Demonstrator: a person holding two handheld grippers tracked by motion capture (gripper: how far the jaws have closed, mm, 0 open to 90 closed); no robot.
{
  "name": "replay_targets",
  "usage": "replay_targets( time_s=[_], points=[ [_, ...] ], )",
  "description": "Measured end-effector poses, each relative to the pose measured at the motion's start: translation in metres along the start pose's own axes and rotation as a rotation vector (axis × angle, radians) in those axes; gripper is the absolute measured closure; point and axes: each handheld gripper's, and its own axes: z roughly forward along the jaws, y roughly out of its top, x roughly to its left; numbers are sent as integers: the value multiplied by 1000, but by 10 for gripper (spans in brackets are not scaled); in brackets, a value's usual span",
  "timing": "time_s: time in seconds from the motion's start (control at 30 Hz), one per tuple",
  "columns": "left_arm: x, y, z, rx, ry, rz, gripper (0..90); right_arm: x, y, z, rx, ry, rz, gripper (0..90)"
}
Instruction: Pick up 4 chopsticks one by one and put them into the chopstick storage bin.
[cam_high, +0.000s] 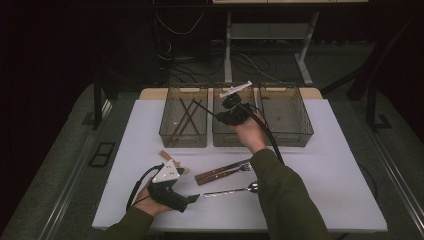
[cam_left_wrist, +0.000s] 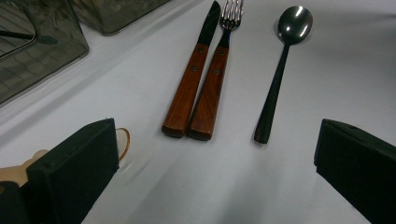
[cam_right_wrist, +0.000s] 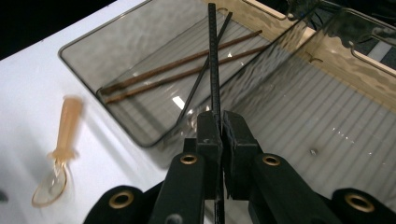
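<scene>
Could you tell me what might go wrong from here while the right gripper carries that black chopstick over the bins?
The right gripper pinches the black chopstick near one end, so it could pivot or slip out. Its free end reaches over the left bin and could catch that bin's wall or disturb the chopsticks inside. The left gripper is open near the knife and could nudge it.

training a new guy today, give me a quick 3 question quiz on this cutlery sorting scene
1. True or false: the right gripper has its jaws shut on a black chopstick.
2. Which bin already holds chopsticks: A left bin, B middle bin, C right bin?
3. Fill in: beside the knife and fork lies a ____, with the left gripper open before them.

Key: 1 true; 2 A; 3 spoon.
</scene>
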Motion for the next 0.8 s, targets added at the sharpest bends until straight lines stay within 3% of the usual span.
replay_targets(
  time_s=[0.37,0.8],
  points=[
    [-2,0,2,-7,-2,2,0,7,26,36,16,-14,30,862],
    [-2,0,2,-5,-6,8,0,24,58,75,41,-30,42,861]
  ],
)
